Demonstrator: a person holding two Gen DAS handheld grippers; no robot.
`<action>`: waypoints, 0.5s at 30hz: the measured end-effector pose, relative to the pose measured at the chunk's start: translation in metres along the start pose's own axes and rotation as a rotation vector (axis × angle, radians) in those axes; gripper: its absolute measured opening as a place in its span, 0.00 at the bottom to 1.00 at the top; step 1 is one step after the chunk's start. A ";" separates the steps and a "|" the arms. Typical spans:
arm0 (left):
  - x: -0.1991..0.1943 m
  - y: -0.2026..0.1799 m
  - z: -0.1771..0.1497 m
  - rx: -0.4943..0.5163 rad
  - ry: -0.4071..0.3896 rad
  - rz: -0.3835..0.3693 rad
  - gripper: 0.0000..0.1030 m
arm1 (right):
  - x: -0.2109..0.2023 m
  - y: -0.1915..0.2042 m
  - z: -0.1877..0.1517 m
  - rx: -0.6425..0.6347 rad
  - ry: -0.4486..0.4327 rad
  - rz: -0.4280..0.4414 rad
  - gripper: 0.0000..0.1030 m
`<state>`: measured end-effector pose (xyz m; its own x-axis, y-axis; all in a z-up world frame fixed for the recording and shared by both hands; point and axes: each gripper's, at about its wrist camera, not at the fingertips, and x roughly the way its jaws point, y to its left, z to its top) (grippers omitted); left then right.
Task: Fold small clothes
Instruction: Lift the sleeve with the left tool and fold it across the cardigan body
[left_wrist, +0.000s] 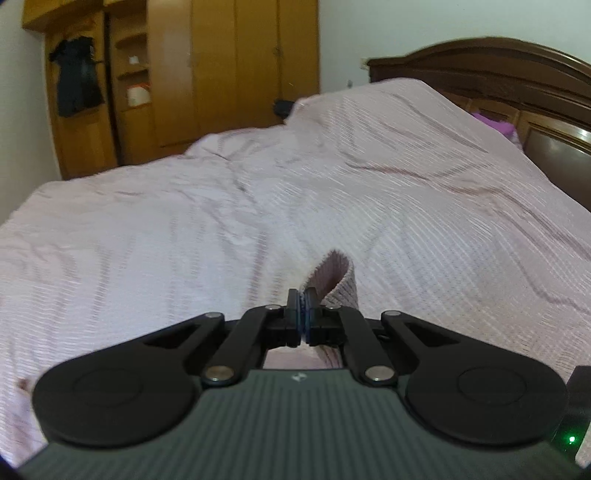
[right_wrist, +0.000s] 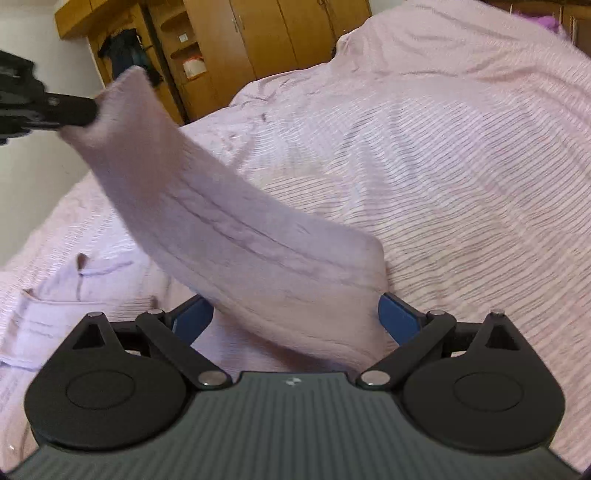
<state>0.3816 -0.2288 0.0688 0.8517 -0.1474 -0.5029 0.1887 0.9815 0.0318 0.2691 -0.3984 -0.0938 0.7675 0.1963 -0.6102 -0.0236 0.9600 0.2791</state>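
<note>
A small pale pink knitted garment (right_wrist: 229, 221) hangs in the air above the bed. My left gripper (left_wrist: 303, 314) is shut on one end of it; a loop of the pink knit (left_wrist: 334, 280) sticks up just past the jaws. In the right wrist view the left gripper (right_wrist: 79, 110) holds the garment's far upper end at the left. The garment runs down from there and passes between the blue fingers (right_wrist: 399, 319) of my right gripper (right_wrist: 295, 317), which is open and wide apart around its lower end.
A bed with a pink striped cover (left_wrist: 369, 177) fills both views. A folded pale garment (right_wrist: 55, 314) lies on the bed at lower left. A wooden wardrobe (left_wrist: 221, 66) stands behind the bed and a dark headboard (left_wrist: 517, 74) at right.
</note>
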 end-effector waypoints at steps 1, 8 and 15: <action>-0.005 0.009 0.003 -0.004 -0.009 0.012 0.03 | 0.001 0.005 -0.001 -0.014 0.000 -0.005 0.97; -0.032 0.054 0.011 -0.001 -0.051 0.063 0.03 | -0.003 0.041 -0.008 -0.107 -0.008 -0.021 0.97; -0.056 0.108 0.003 -0.054 -0.074 0.110 0.03 | -0.010 0.056 -0.021 -0.160 0.011 -0.032 0.97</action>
<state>0.3560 -0.1154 0.1029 0.8998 -0.0451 -0.4339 0.0673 0.9971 0.0357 0.2464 -0.3420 -0.0874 0.7627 0.1663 -0.6250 -0.1018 0.9852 0.1378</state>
